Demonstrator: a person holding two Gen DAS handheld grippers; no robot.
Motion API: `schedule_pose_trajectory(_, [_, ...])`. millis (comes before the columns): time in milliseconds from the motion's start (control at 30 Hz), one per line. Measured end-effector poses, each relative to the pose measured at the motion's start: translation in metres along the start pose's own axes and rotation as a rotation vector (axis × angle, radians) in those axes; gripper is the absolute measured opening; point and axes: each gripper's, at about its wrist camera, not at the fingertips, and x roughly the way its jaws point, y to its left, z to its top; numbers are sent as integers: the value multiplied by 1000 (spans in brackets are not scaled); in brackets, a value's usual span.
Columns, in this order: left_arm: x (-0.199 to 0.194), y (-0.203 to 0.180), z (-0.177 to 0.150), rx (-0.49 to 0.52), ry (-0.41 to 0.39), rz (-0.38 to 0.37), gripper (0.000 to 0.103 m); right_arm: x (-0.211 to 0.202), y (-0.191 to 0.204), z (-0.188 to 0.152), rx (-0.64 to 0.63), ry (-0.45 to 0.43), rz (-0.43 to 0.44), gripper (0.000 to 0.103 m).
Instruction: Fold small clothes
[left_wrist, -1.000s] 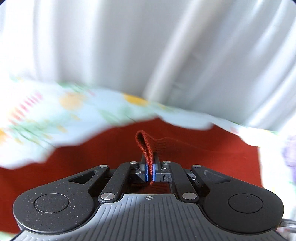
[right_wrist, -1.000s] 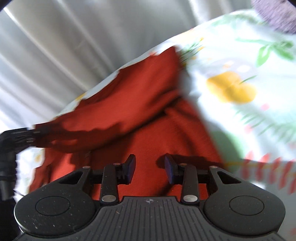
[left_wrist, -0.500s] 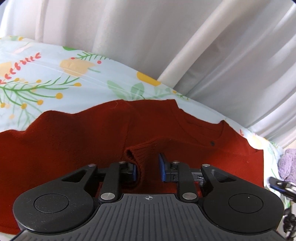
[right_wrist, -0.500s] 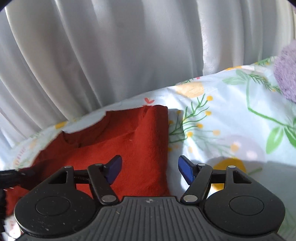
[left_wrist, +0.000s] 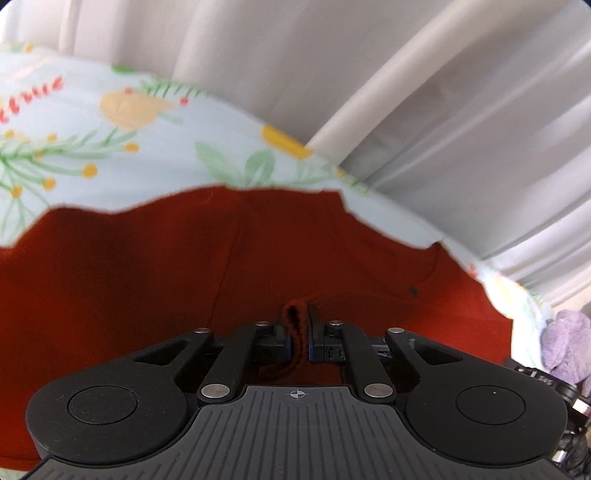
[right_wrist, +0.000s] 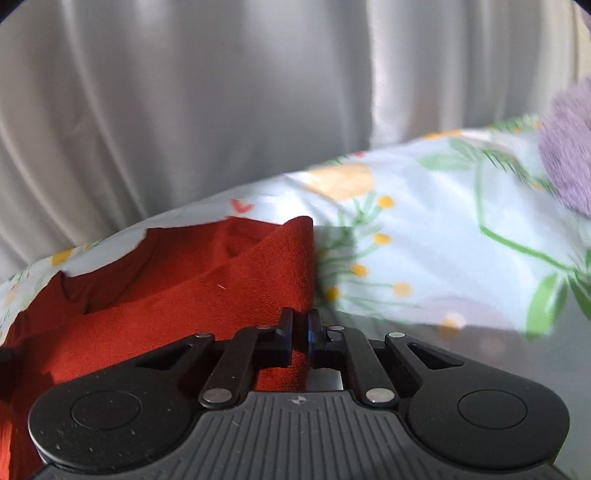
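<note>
A big white curtain hangs in long folds across the back, and it fills the top of both views. Under it lies a pale blue sheet with green leaves, yellow fruit and small red marks printed on it; in the right wrist view the sheet spreads out to the right, with a grey shadow over its near part. On the sheet lies a red sweater, the thing to be folded. It is spread wide and flat and takes up most of the middle of the left wrist view, with its far edge close to the curtain. In the right wrist view the sweater lies on the left, with one layer of red cloth lying over another and a straight edge running down toward the tool. A soft purple fluffy thing sits on the sheet far off to the right, well apart from the sweater; the left wrist view shows it at the right edge too. The left gripper has a bunched bit of red sweater pinched between its two fingers, and its jaws are closing on it. The right gripper is squeezed tight on the sweater's edge, with only a thin strip of red cloth between its fingers.
</note>
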Motion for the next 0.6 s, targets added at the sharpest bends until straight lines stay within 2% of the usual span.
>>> schedule_pose_trajectory(67, [2, 3, -2, -8, 4, 5, 22, -3, -2, -2, 5, -11, -2, 7])
schedule_pose_trajectory(100, [0, 5, -3, -18, 0, -3, 29, -6, -1, -3, 6, -7, -10, 8])
schedule_pose_trajectory(133, [-3, 7, -3, -24, -7, -5, 40, -12, -1, -4, 15, -8, -3, 9])
schedule_pose_trajectory(167, [-8, 9, -3, -27, -19, -1, 43, -22, -4, -5, 32, -21, 24, 9])
schedule_pose_trajectory(200, [-12, 10, -3, -22, -32, 5, 44, -31, -6, -8, 48, -30, 62, 17])
schedule_pose_trajectory(233, [-15, 11, -3, -16, -40, 10, 44, -37, -6, -12, 50, -25, 97, 33])
schedule_pose_trajectory(267, [-18, 12, -3, -16, -46, 13, 44, -40, -6, -17, 37, -12, 117, 38])
schedule_pose_trajectory(367, [-18, 14, -4, -32, -38, 0, 44, -37, 4, -30, -37, 24, 105, 41])
schedule_pose_trajectory(433, [-13, 11, -6, -21, -17, 10, 40, -29, 12, -35, -72, 44, 64, 22])
schedule_pose_trajectory(467, [-9, 8, -7, -6, -5, 21, 39, -29, 16, -36, -95, 36, 47, 21])
schedule_pose_trajectory(567, [-2, 1, -7, 33, -11, 64, 22, -30, 21, -37, -132, 14, 16, 16])
schedule_pose_trajectory(600, [-1, -1, -7, 36, -5, 68, 9, -29, 21, -37, -133, 10, 8, 15])
